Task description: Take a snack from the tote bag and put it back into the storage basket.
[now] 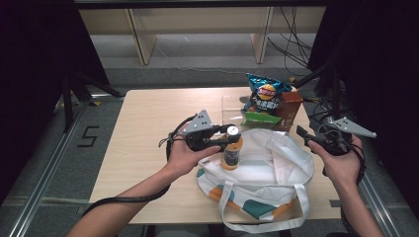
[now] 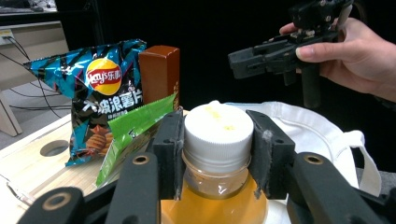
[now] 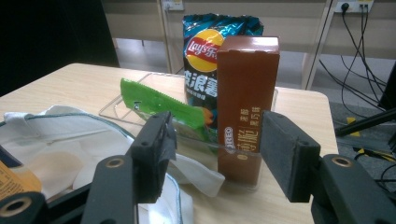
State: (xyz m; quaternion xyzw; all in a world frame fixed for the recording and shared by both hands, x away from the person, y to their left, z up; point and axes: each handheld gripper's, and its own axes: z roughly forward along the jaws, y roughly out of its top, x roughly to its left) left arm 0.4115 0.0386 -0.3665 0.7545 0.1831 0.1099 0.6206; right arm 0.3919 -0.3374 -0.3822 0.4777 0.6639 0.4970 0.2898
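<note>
Left gripper [image 2: 217, 154] clamps the white cap of the orange juice bottle [image 1: 231, 154], upright over the white tote bag [image 1: 276, 163]. Right gripper [image 3: 215, 156], just beyond the bag, stands open and empty (brown Oreo box [image 3: 246, 105] ahead). Lower the bottle straight into the opening, keeping it vertical.

the bottle [image 2: 219, 196] holds orange-amber liquid under a white ribbed cap [image 2: 218, 135] flecked with yellow. the tote bag [image 1: 269, 163] is white with teal and orange patches near its base. the chip bag [image 3: 212, 51] is dark blue and teal with a red-and-yellow logo and white lettering. the box [image 3: 246, 102] is brown with pale print, and the packet [image 3: 161, 105] is bright green. the desk [image 1: 143, 128] is pale wood, and each hand-held gripper [image 2: 217, 154] is black.
</note>
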